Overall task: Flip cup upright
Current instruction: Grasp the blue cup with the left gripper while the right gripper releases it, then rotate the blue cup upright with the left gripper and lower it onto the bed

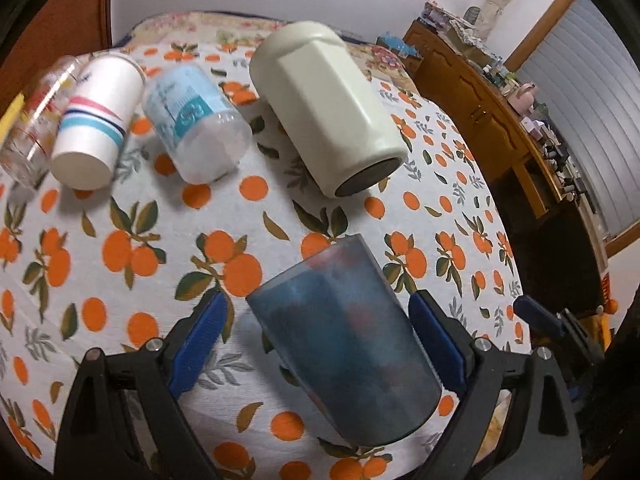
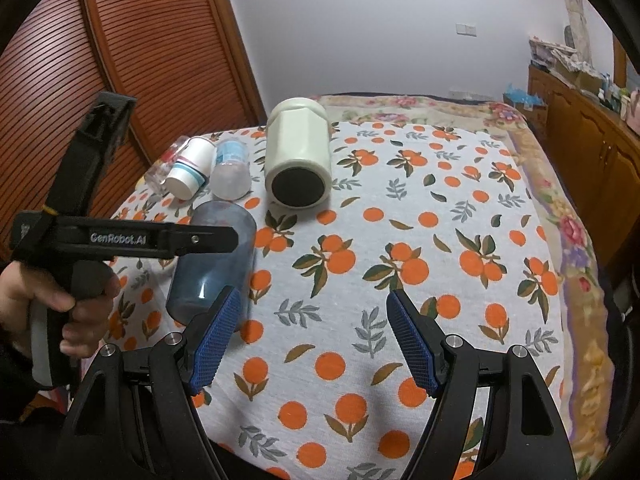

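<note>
Glass (image 1: 30,120), paper cup (image 1: 94,120), plastic bottle (image 1: 196,120), cream jar (image 1: 324,108) seen lying in a row on orange-print bench (image 1: 120,248) | blue cup (image 1: 344,344) found on its side, bracketed by left claw (image 1: 320,344), fingers spread, untouched | right claw (image 2: 314,340) held released over bare cloth, cup (image 2: 212,264) at its left.

Blue translucent cup (image 1: 344,344); cream mug (image 1: 324,104); orange-fruit print tablecloth (image 1: 120,248).

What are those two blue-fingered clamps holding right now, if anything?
Nothing is held. The left gripper is open, its fingers on either side of the lying blue cup without touching it. The right gripper is open over the tablecloth.
</note>
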The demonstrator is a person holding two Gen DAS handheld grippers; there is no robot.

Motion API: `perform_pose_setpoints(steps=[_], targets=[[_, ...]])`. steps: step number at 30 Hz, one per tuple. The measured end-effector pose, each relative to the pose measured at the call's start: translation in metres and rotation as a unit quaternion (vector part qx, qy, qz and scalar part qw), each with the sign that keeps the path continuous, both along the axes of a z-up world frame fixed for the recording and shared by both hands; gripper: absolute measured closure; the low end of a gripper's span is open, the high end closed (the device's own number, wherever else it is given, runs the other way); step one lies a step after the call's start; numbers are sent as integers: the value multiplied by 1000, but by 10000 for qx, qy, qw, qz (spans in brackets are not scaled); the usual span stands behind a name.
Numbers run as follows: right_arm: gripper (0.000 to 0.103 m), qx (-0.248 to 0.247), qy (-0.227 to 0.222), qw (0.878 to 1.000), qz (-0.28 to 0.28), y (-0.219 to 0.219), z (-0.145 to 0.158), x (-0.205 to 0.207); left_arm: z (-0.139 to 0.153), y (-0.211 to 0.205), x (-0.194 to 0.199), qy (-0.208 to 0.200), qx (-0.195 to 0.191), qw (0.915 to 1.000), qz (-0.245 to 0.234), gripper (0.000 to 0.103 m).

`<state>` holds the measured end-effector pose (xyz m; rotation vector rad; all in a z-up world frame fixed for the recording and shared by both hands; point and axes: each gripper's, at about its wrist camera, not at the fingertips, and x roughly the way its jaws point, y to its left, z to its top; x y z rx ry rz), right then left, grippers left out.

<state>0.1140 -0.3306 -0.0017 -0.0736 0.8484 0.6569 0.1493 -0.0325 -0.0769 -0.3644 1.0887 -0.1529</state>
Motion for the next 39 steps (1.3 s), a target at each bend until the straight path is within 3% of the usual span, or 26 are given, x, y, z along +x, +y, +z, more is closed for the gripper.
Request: perform_pose_setpoints(steps=[8,12,16,21,26,33,39], targets=[[26,-7,-10,10000,-15,0,0,0,-14,1,9,418,-438,9982,-13,11],[26,16,3,10000,-29,-3,0,0,-13,1,8,463,-449,9979,-21,12],[26,49,48,10000,-39,-3,-1,1,-12,0,8,475,-557,9972,-117,22],[26,52,37,10000,-15,-2,-1,0,-5,-1,4,270,-231,9991,-210,26],[26,45,77,10000,-32,-2,-3,1,15,1,-1,-245,198,9991,-295,29],[26,53,145,9999,-6,3,-9,0,37,2,-11,-899,1014,9899,-416,32],[26,34,156,9999,26,7,-10,-2,38,-5,-16,-1102,1282,9843,-511,34]])
